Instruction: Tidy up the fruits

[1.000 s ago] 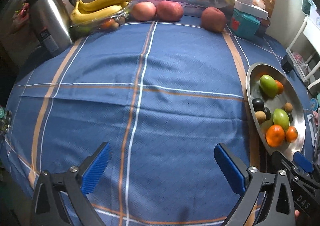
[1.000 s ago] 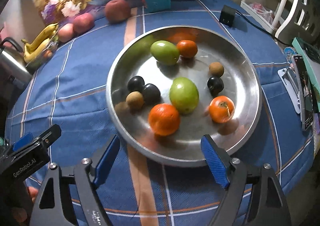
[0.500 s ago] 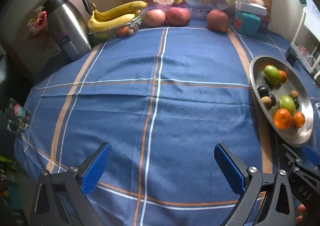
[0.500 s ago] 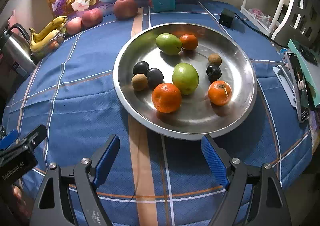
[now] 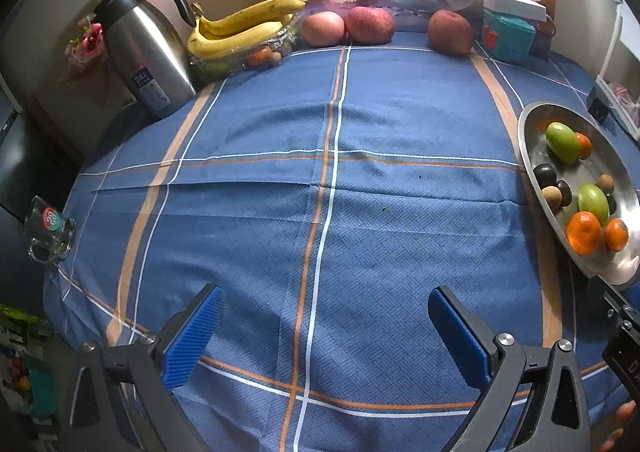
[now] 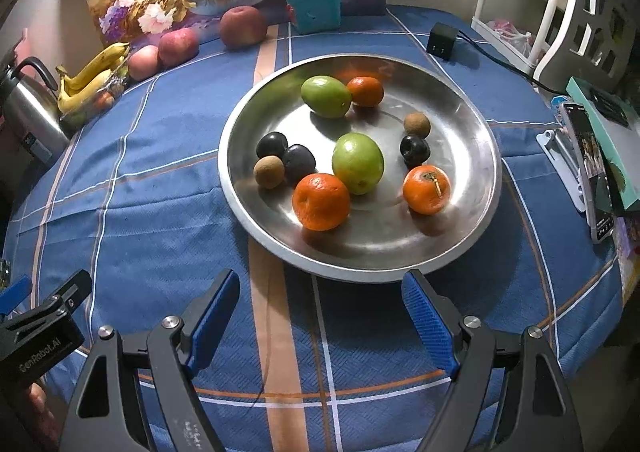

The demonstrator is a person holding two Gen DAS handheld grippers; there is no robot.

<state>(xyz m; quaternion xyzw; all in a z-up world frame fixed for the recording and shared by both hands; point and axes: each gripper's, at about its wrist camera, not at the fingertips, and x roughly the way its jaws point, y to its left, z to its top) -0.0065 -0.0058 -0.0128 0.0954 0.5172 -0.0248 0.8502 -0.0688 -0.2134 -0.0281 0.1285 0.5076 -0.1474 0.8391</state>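
A round metal plate [image 6: 472, 124] holds two green fruits, three oranges, dark plums and small brown fruits; a big orange [image 6: 321, 201] lies nearest my right gripper [image 6: 322, 316], which hangs open just before the plate's near rim with nothing between its fingers. In the left wrist view the same plate [image 5: 532, 156] is at the right edge. My left gripper [image 5: 324, 332] stands open over bare blue cloth, holding nothing. Bananas [image 5: 240, 26] on a clear tray and three red apples [image 5: 368, 24] line the far edge.
A steel jug [image 5: 144, 52] stands at the far left, a glass mug [image 5: 50, 230] at the left table edge. A teal box [image 6: 314, 6], a black adapter [image 6: 441, 40] with cable, and a phone [image 6: 590, 168] lie behind and right of the plate.
Both grippers have drawn back from the table, so the plate and far fruits sit further away in view. Jaws stay as wide as before; no fruit has moved.
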